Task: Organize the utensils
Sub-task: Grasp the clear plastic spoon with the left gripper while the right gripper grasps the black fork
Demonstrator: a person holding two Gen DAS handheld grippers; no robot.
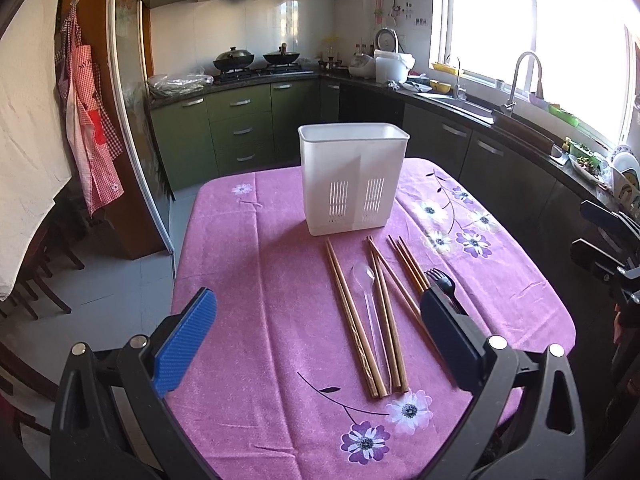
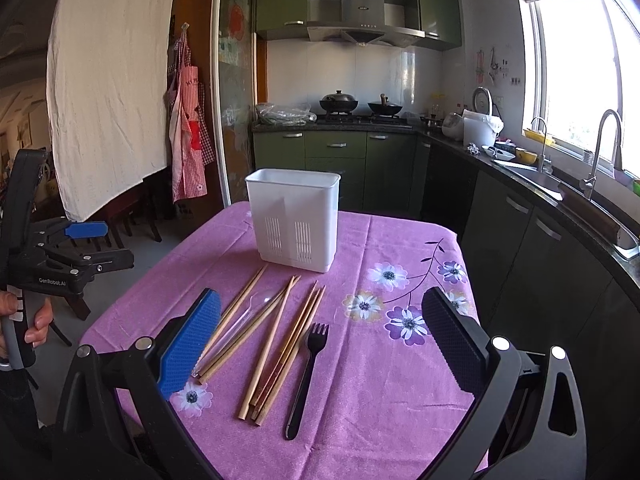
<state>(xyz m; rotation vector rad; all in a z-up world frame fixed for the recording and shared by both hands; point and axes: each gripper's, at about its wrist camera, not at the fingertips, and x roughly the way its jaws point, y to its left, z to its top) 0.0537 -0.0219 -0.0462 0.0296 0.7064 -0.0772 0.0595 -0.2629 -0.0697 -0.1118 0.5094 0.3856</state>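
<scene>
Several wooden chopsticks [image 2: 276, 340] lie loose on the tabletop [image 2: 380, 400], fanned out in rough pairs with their tips toward a white holder [image 2: 294, 220]. Between two of the pairs rests a clear plastic spoon [image 1: 368, 300], bowl pointing at the holder; the chopsticks beside it touch or overlap its handle. On the right edge of the group lies a black plastic fork [image 2: 306, 376], tines toward the holder, just beside the nearest chopsticks.

That holder stands upright behind the utensils, near their tips but not touching them. It has slotted vents low on its front and a divider that splits it into two compartments. Nothing shows above its rim; I cannot see inside.

A pink cloth [image 1: 260, 280] printed with purple and white flowers covers the tabletop.

Both claws hang above the near edge with nothing between their pads. The left claw [image 1: 320, 336] has its fingers spread wide, the chopsticks and spoon showing in the gap. The right claw [image 2: 324, 344] is likewise wide apart, over the fork and chopsticks. In the right view, a hand [image 2: 24, 320] grips the left claw's handle at the far left.

Green kitchen cabinets [image 2: 336, 156], a stove with two woks [image 2: 360, 106] and a sink [image 2: 532, 176] under a bright window lie beyond.
</scene>
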